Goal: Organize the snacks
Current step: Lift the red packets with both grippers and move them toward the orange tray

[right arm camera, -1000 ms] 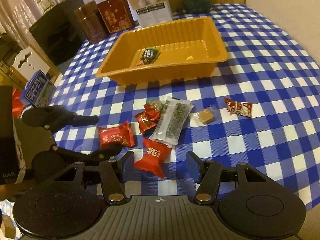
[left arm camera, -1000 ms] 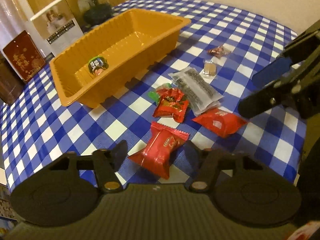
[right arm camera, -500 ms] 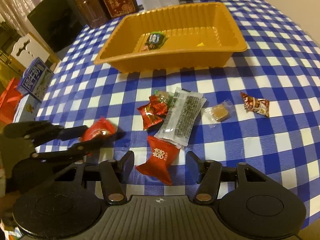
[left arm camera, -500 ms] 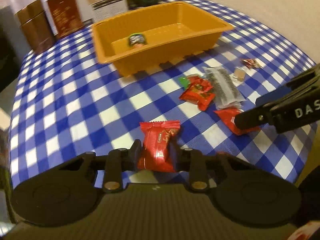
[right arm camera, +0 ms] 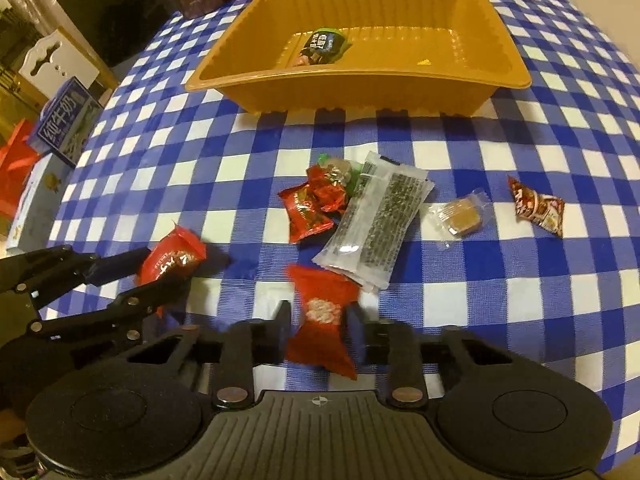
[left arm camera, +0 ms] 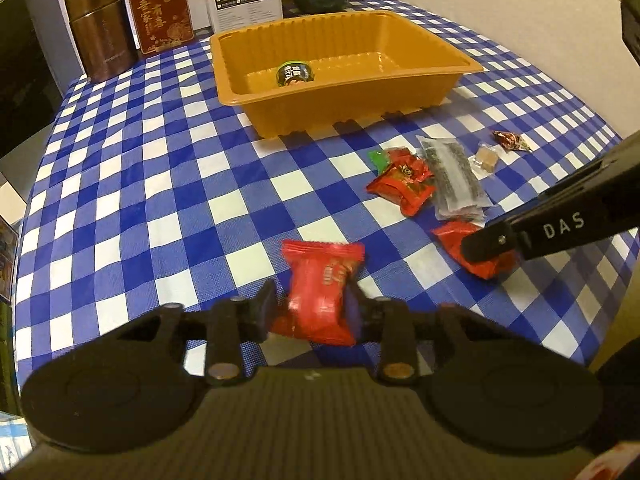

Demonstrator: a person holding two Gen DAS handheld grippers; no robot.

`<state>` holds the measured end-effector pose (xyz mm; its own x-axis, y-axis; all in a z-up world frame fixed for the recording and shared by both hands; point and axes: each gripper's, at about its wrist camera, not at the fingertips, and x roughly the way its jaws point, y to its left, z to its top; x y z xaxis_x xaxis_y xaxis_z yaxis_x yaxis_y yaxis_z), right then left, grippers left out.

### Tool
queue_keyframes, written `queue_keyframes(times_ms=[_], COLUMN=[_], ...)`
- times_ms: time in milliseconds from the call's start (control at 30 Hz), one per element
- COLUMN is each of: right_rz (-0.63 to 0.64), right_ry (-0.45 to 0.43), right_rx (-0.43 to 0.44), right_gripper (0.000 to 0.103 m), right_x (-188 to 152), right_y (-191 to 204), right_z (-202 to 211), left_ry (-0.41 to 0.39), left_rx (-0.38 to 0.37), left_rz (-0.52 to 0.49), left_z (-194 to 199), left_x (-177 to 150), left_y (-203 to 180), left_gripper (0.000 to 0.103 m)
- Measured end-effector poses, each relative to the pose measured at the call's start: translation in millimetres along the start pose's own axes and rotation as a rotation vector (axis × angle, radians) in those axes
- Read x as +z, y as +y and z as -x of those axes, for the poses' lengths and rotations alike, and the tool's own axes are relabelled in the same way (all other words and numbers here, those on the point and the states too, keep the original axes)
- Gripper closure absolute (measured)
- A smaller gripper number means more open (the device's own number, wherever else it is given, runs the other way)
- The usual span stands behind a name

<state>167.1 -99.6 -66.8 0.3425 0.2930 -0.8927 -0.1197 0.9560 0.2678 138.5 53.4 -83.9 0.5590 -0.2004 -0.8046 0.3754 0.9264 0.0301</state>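
So the left gripper [left arm camera: 310, 306] was clamped on a red snack packet [left arm camera: 322, 294], held just off the blue checkered tablecloth [left arm camera: 160, 184]. Further right, the right gripper [right arm camera: 318, 326] was pinching another red packet [right arm camera: 324, 314], which looked a bit blurry. Just past it sat the loose pile: two small red packets [right arm camera: 310, 204], a clear seaweed-looking pack [right arm camera: 376, 224], a tan wrapped square [right arm camera: 460, 214] and a dark red candy [right arm camera: 538, 206] furthest right. The orange tray [right arm camera: 360, 92] behind had one dark-labelled snack [right arm camera: 322, 46] inside.
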Motion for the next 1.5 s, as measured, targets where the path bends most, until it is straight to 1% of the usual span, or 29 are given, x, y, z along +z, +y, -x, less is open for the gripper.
queue_keyframes(times_ms=[33, 167, 300, 467, 567, 633, 667, 733, 867, 1233, 1500], right_rz=[0.003, 0.022, 0.035, 0.038, 0.04, 0.038, 0.038, 0.036, 0.029, 0.01, -0.012], right_ry=[-0.001, -0.006, -0.02, -0.03, -0.034, -0.044, -0.05, -0.062, -0.09, -0.159, -0.216], right_rx=[0.001, -0.007, 0.001, 0.021, 0.032, 0.033, 0.034, 0.029, 0.019, 0.01, -0.007], right_gripper=[0.08, 0.082, 0.082, 0.082, 0.082, 0.082, 0.082, 0.082, 0.082, 0.082, 0.082], right_x=[-1, -4, -8, -10, -11, -11, -12, -12, -13, -15, -15], right_y=[0, 0, -2, -6, -8, -9, -10, -11, -17, -30, -45], right_z=[0, 5, 12, 21, 25, 28, 30, 33, 41, 65, 84], left_ry=[-0.002, 0.002, 0.006, 0.014, 0.028, 0.037, 0.041, 0.039, 0.029, -0.01, -0.04], left_rx=[-0.002, -0.003, -0.013, -0.018, -0.008, -0.005, -0.005, -0.001, 0.007, 0.027, 0.022], left_rz=[0.002, 0.0, 0.002, -0.022, -0.047, -0.054, -0.053, -0.043, 0.0, 0.076, 0.084], left_z=[0, -1, -4, -8, -10, -12, -12, -10, -2, 23, 35], left_x=[0, 1, 3, 7, 8, 7, 7, 6, 7, 17, 30], left_y=[0, 2, 3, 0, -3, -5, -6, -7, -7, -18, -29], left_gripper=[0.062, 0.06, 0.06, 0.06, 0.061, 0.069, 0.069, 0.075, 0.077, 0.077, 0.077])
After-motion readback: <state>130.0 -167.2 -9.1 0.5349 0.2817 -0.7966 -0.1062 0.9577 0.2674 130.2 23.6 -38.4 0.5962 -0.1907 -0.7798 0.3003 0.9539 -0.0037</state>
